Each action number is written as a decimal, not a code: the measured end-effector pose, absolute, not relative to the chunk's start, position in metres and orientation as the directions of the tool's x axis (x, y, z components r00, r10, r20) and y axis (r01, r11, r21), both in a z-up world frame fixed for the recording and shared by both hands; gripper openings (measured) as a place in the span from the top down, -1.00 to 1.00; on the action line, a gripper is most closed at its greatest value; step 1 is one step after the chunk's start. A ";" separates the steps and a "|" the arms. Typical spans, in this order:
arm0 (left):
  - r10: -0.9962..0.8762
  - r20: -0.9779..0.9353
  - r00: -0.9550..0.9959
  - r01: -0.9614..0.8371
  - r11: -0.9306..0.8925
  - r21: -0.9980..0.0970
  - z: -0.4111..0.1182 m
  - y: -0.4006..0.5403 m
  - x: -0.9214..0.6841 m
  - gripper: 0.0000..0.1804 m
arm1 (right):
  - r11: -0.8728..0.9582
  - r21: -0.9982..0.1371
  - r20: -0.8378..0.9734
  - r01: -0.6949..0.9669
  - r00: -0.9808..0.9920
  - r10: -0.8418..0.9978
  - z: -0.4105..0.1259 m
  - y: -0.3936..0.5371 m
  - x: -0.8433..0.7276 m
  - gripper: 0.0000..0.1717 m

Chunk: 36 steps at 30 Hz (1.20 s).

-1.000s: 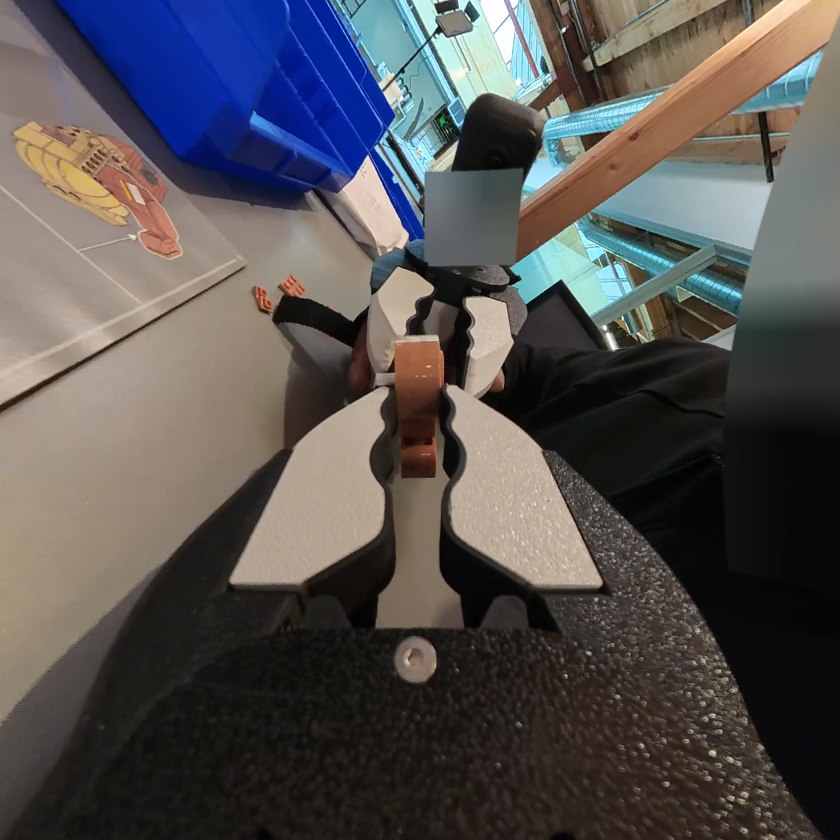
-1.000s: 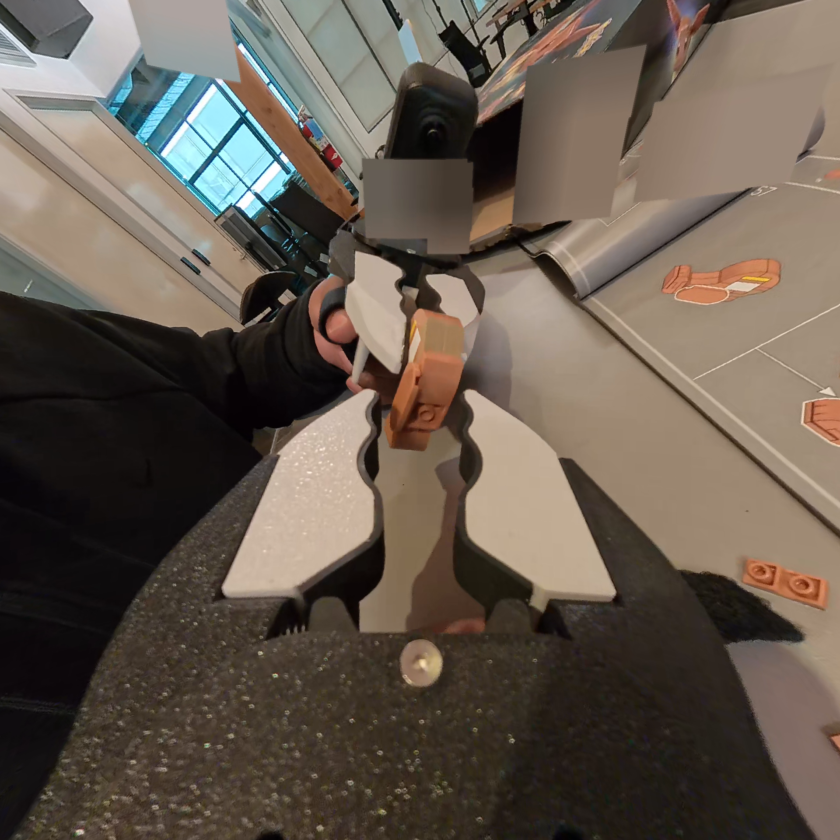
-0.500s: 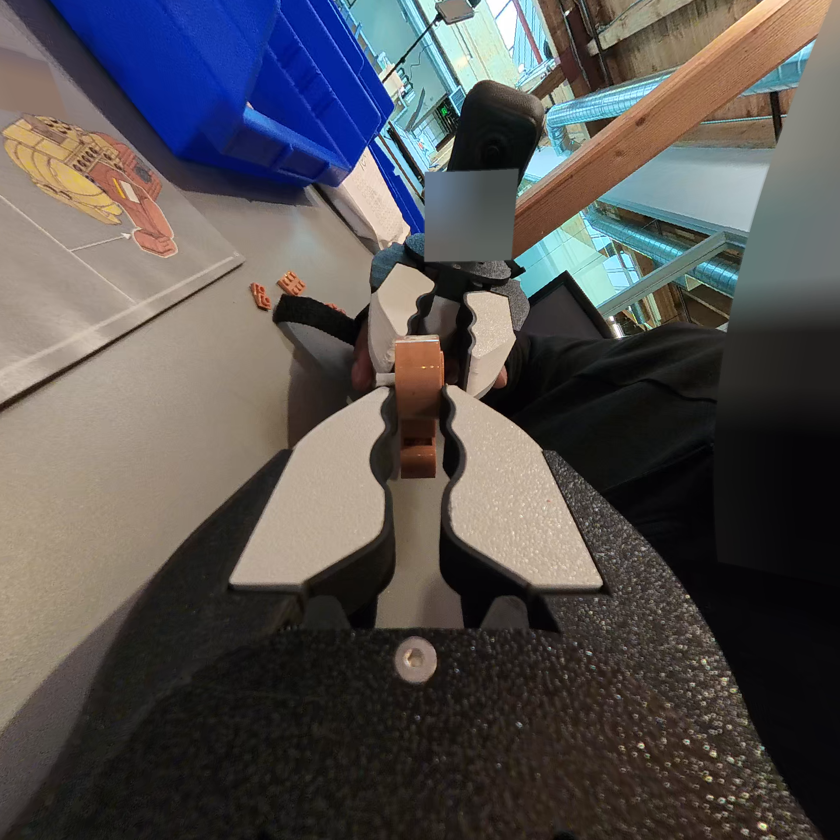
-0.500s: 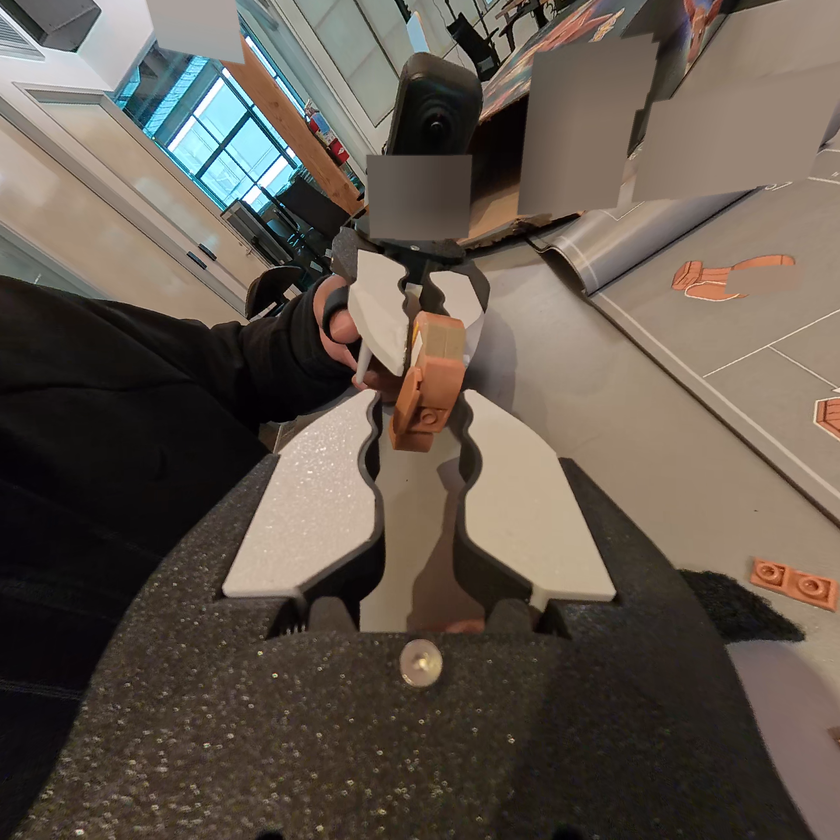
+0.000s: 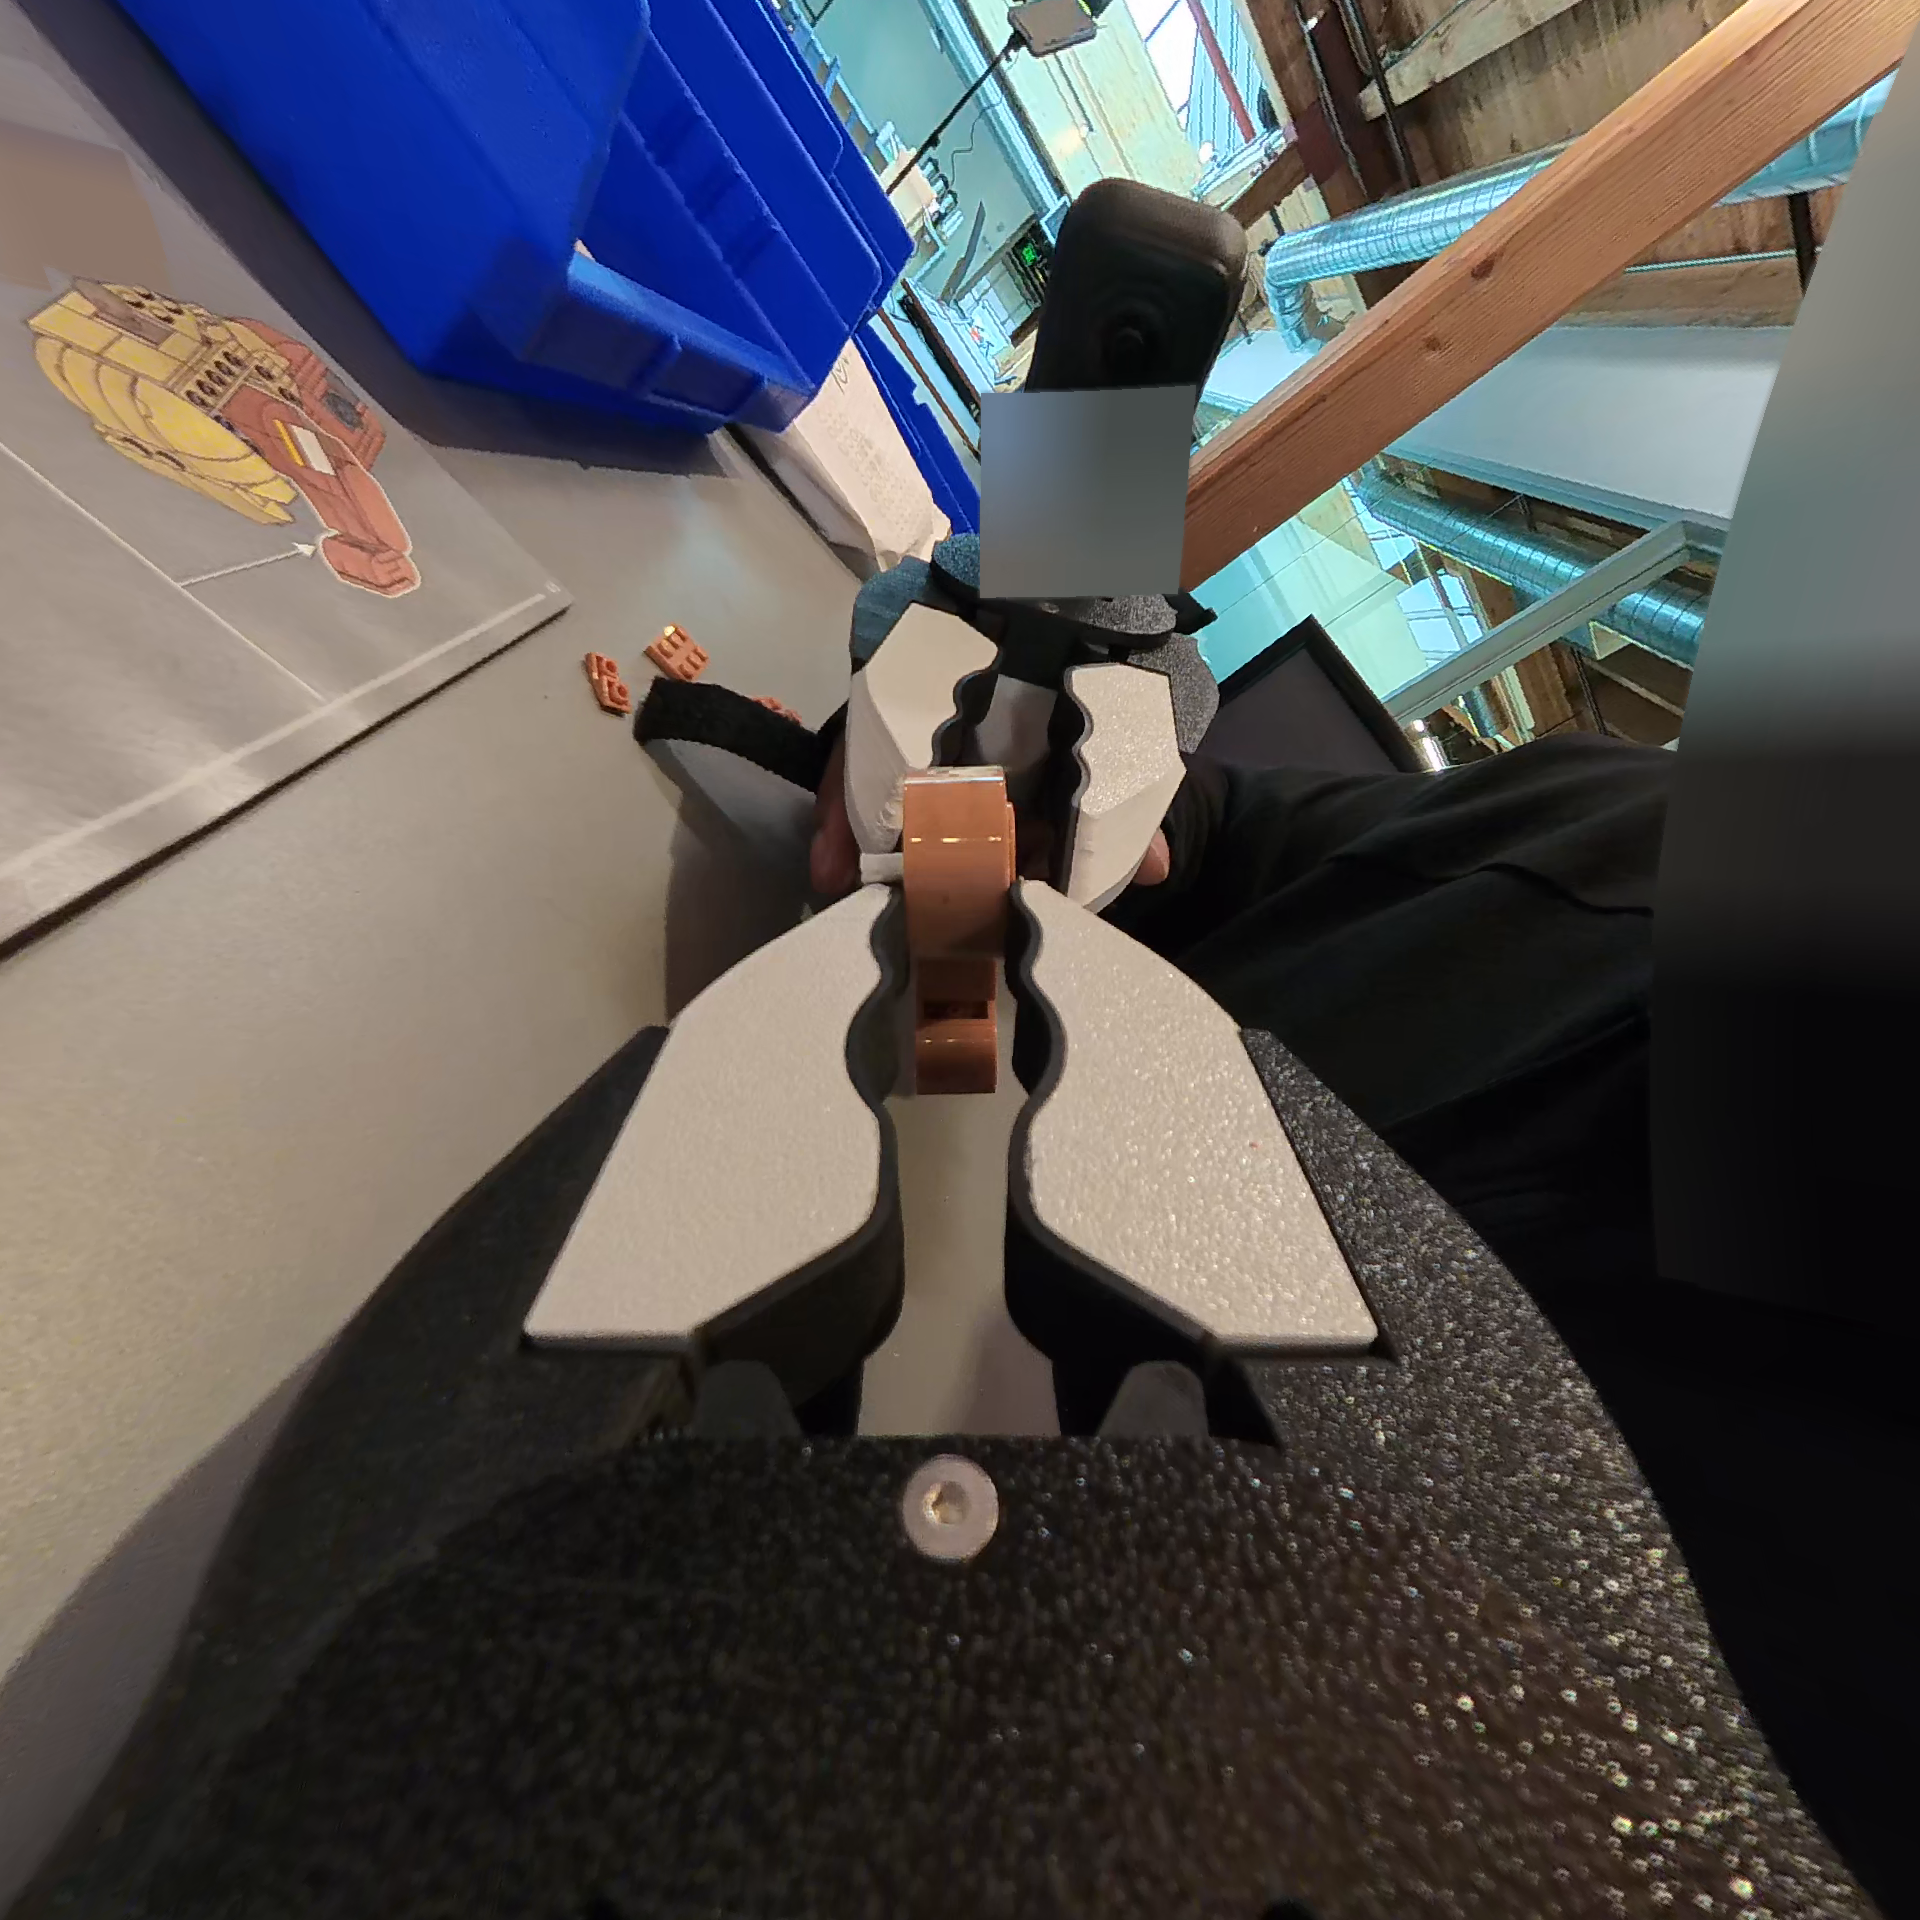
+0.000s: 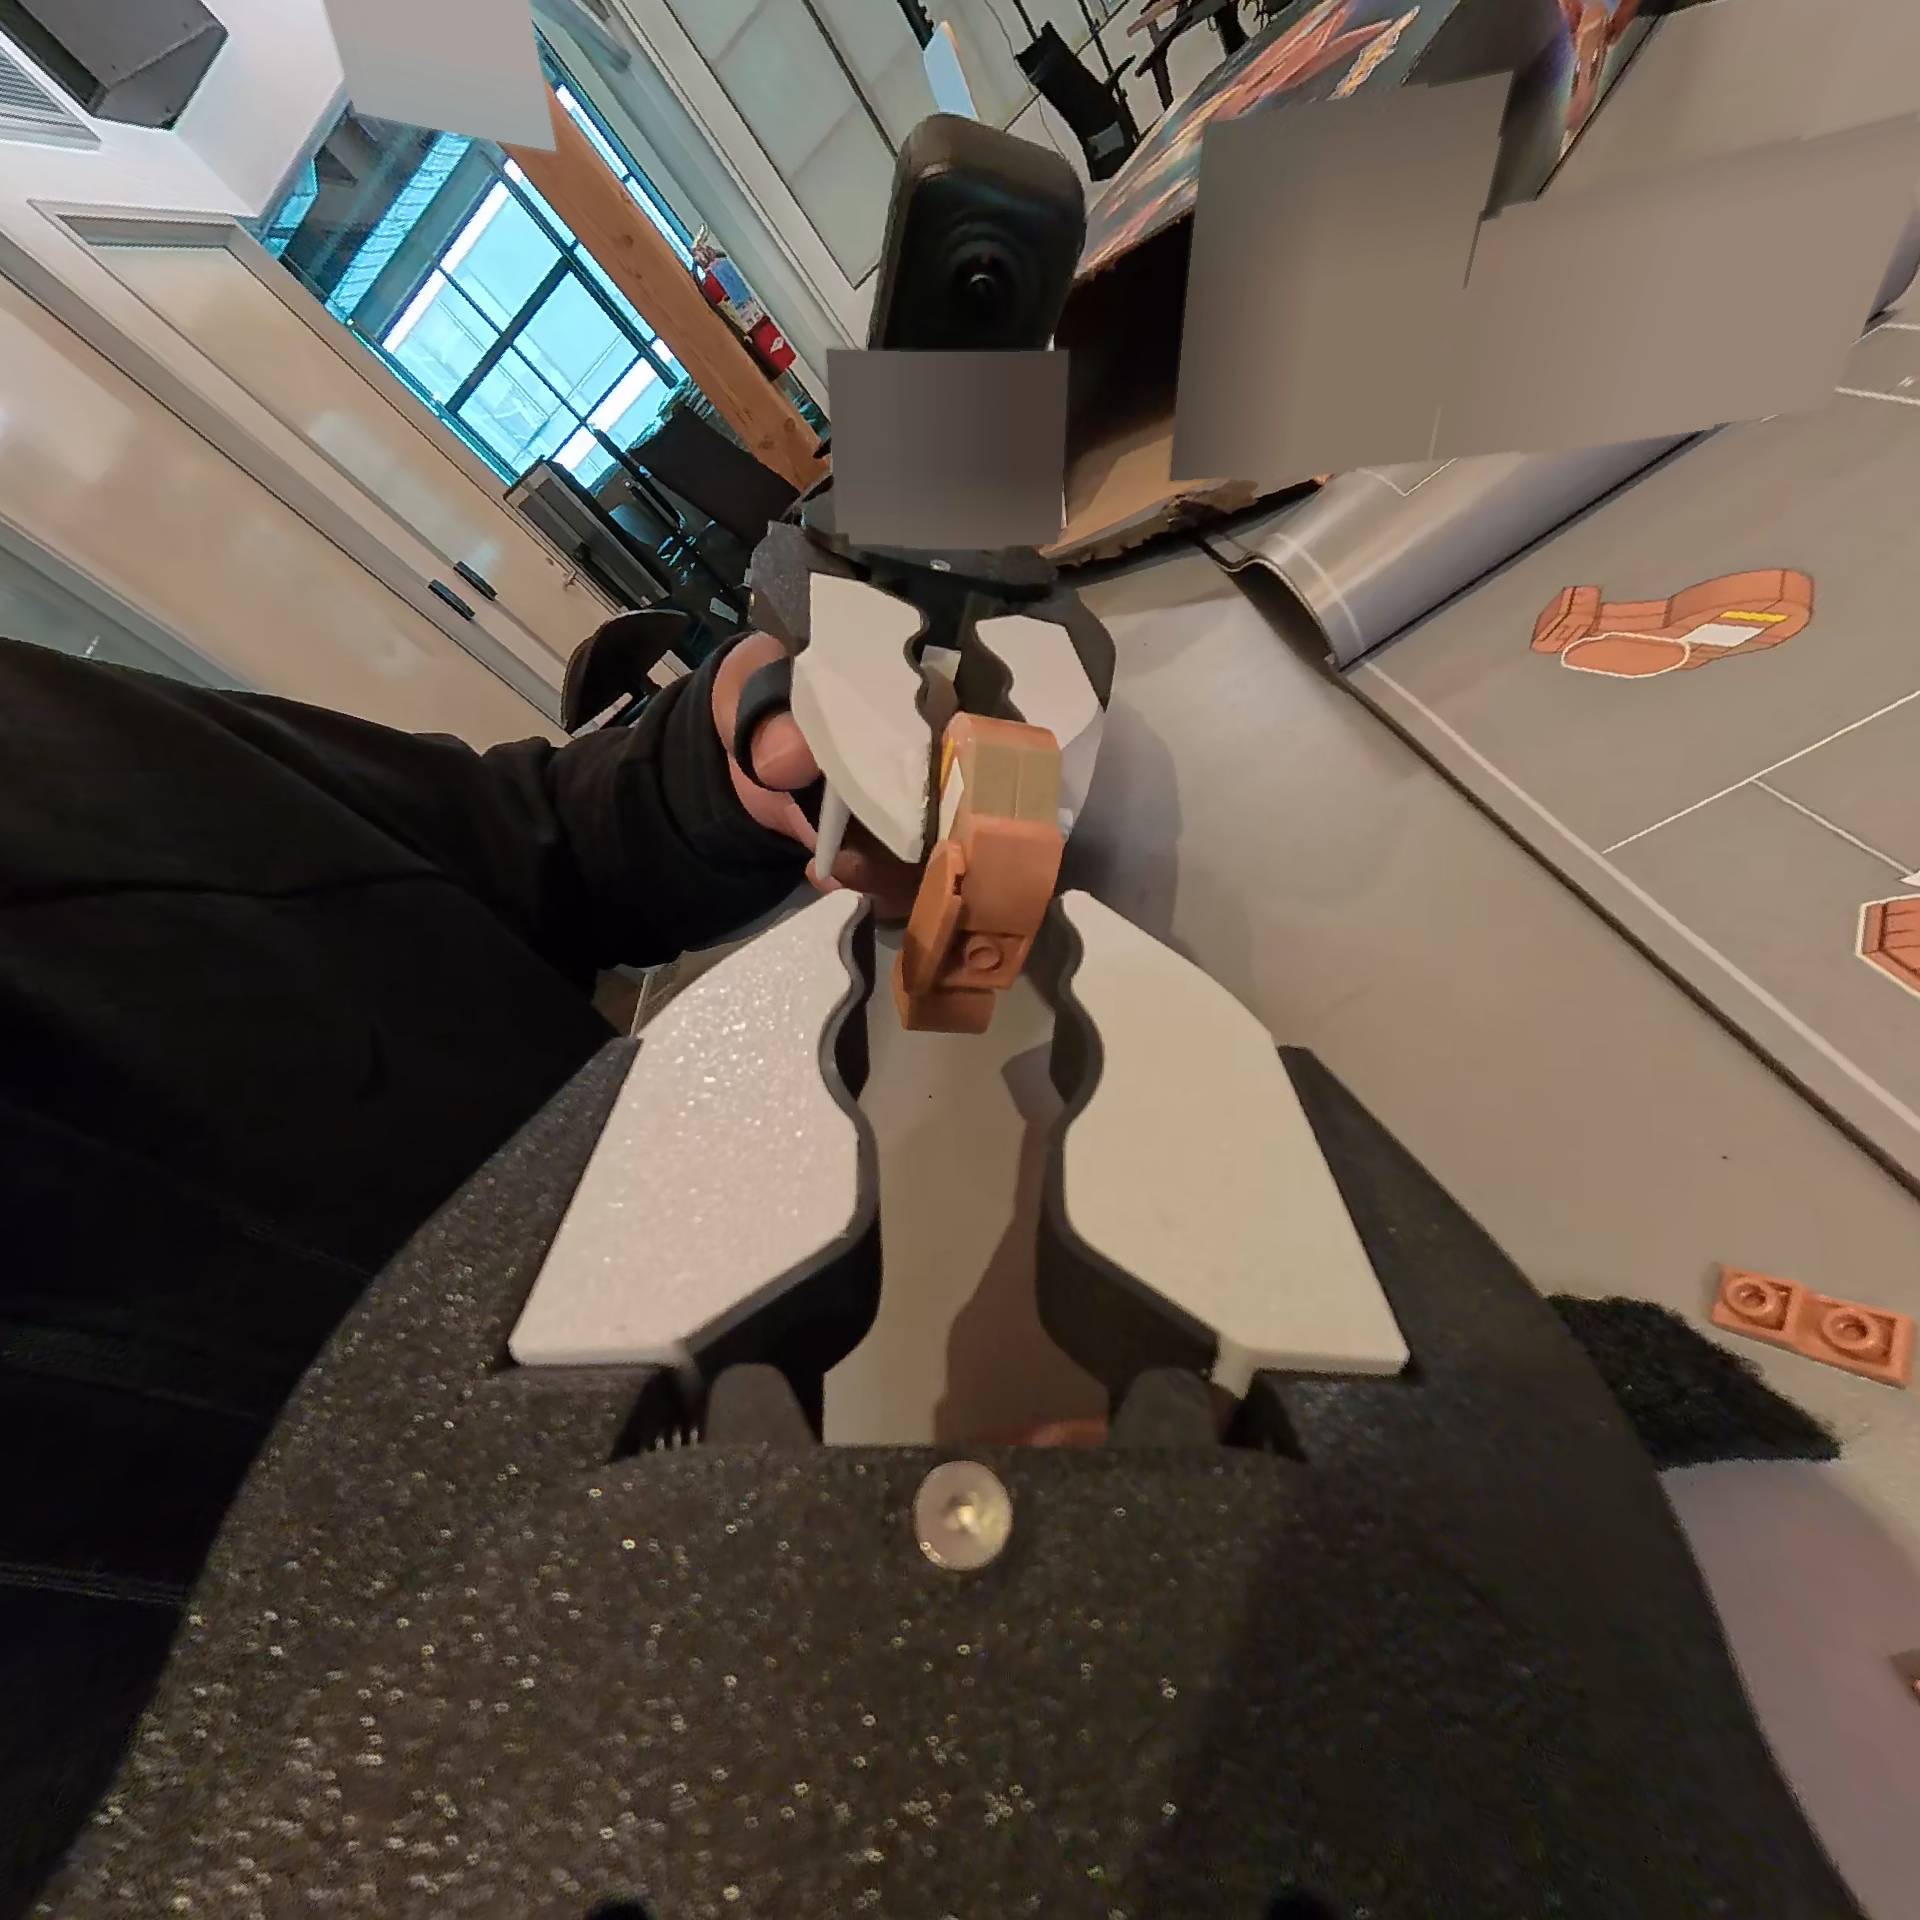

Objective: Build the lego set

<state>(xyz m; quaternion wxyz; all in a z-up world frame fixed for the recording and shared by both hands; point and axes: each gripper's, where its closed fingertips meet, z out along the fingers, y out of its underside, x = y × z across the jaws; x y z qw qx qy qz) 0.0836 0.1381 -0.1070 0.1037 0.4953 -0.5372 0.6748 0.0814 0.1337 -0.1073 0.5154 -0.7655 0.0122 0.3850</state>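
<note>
My left gripper [image 5: 954, 904] is shut on a small brown brick assembly [image 5: 956, 862] and holds it above the grey table [image 5: 312, 987]. Both pads press its narrow sides. My right gripper [image 6: 961, 914] faces it, tip to tip, and is open. The lower end of the same assembly [image 6: 987, 904], with a tan top, stands between its tips, with a gap showing on the left pad's side. In the right wrist view the left gripper [image 6: 987, 821] grips the assembly's far end. In the left wrist view the right gripper [image 5: 992, 831] stands wider than the piece.
Blue bins [image 5: 436, 156] stand at the table's far edge. A grey instruction sheet [image 5: 208, 644] lies beside them and also shows in the right wrist view [image 6: 1662, 831]. Small brown plates [image 5: 608, 681] [image 6: 1813, 1335] lie loose by a black-edged pad [image 5: 727, 727]. A person's black sleeve [image 6: 312, 883] is close. Left and right tips are no more than a few centimetres apart.
Both grippers and the brown assembly keep their hold and spacing. The views have only drifted slightly.
</note>
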 end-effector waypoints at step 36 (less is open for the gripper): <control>-0.540 0.638 -0.549 -0.593 -0.286 -0.753 -0.110 0.134 0.086 0.82 | -0.513 -0.759 -0.607 -0.401 0.721 0.334 -0.116 0.135 0.082 0.65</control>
